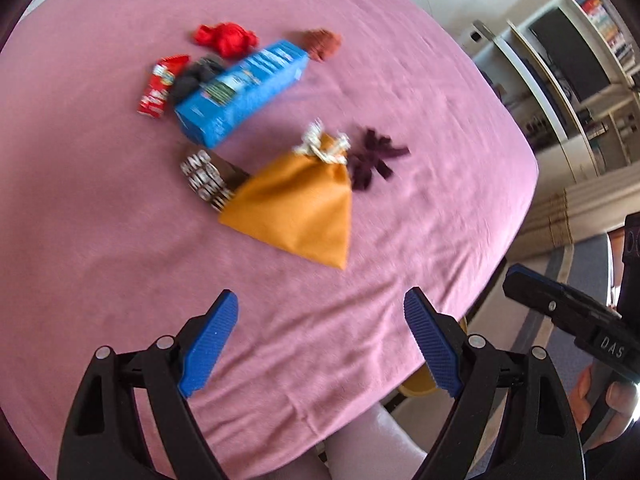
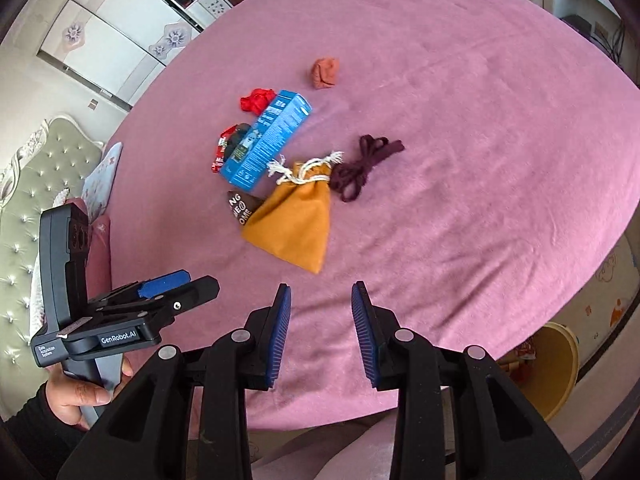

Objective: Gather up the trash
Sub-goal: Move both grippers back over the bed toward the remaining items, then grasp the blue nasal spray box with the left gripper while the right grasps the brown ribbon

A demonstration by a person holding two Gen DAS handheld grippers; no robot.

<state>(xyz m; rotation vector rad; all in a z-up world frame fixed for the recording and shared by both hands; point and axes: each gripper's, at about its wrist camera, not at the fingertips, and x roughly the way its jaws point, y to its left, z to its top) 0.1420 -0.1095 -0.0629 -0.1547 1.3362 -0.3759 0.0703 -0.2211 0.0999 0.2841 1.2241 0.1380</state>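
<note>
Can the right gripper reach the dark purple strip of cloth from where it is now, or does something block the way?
Probably yes. The right gripper is open and holds nothing, and only bare pink tablecloth lies between it and the purple strip. The orange pouch sits just to the strip's left, touching it.

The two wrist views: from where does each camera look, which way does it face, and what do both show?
Left wrist: sits on the left gripper, which is open, looking down over the pink tablecloth at the orange drawstring pouch; the right gripper and hand show at right.
Right wrist: sits on the right gripper, open, facing the same table; the left gripper and hand show at left.
Shared: pouch, blue box, dark purple cord.
</note>
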